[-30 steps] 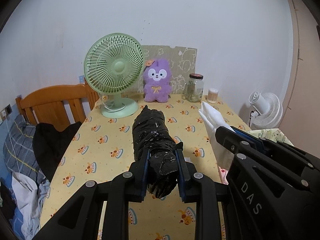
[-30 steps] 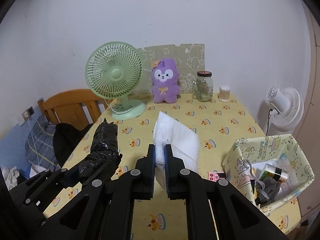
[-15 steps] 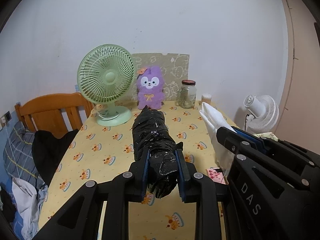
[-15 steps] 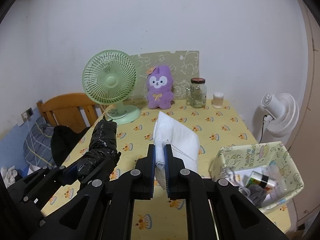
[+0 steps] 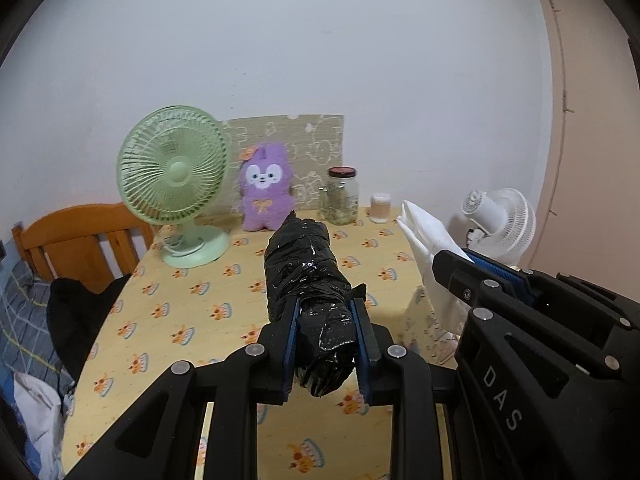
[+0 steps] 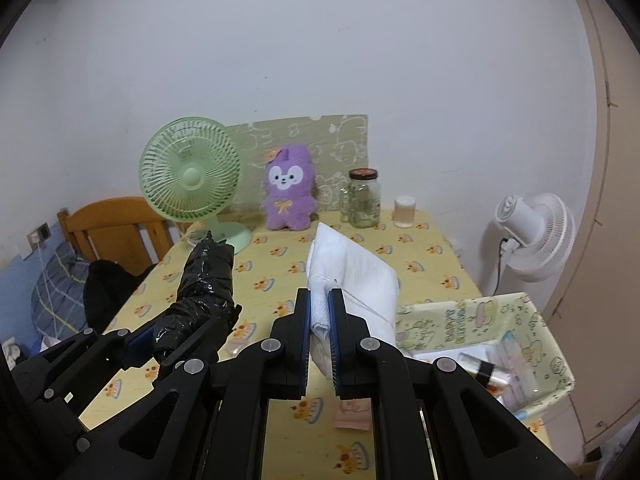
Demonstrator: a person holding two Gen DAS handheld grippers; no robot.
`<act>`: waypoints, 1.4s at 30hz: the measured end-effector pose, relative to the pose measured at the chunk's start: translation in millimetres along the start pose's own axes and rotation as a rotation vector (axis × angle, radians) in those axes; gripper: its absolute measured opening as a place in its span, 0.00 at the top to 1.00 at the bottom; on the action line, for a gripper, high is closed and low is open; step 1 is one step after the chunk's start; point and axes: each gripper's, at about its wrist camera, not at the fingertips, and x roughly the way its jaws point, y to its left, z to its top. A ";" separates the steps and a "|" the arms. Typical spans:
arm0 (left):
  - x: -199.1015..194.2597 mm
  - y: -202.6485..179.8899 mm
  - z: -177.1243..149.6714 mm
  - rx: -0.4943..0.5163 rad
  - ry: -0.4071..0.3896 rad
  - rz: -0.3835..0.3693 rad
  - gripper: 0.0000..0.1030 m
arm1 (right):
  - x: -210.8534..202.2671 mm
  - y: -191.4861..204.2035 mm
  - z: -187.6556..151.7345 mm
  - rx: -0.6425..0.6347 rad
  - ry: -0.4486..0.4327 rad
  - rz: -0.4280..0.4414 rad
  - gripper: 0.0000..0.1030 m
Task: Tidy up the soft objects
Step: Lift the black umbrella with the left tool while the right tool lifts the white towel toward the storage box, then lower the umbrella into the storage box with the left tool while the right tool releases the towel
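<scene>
Here we carry both soft things above the bench [image 6: 424,248]. Our left gripper [image 5: 326,344] pinches the near end of a black, plastic-wrapped roll [image 5: 306,268], its long axis running straight ahead. Our right gripper [image 6: 319,344] pinches a folded white towel [image 6: 352,276], likewise pointing forward. The open patterned fabric bin [image 6: 536,336] lies just right of it, so we judge the right hand nearer.

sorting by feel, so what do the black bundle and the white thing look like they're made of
Black bundle: seems thin plastic film, glossy, with bright glints and tight crinkles; what it wraps is hidden.
White thing: looks like folded cloth, matte, with a soft nap and rounded fold edges, perhaps a towel.
</scene>
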 end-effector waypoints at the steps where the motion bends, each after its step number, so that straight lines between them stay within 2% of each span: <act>1: 1.1 -3.8 0.5 0.003 0.000 -0.005 0.77 | 0.0 -2.7 0.4 0.000 -0.001 -0.006 0.89; 20: 30.6 -61.6 2.7 0.056 0.014 -0.108 0.77 | 2.2 -66.5 -7.6 0.041 0.000 -0.116 0.89; 31: 61.1 -98.1 -7.2 0.106 0.104 -0.174 0.77 | 19.1 -103.8 -24.0 0.081 0.039 -0.172 0.89; 38: 76.4 -124.0 -13.7 0.152 0.131 -0.205 0.77 | 27.1 -131.9 -38.1 0.136 0.077 -0.198 0.89; 42: 82.8 -136.3 -16.4 0.173 0.168 -0.251 0.76 | 28.9 -144.4 -42.8 0.153 0.092 -0.216 0.89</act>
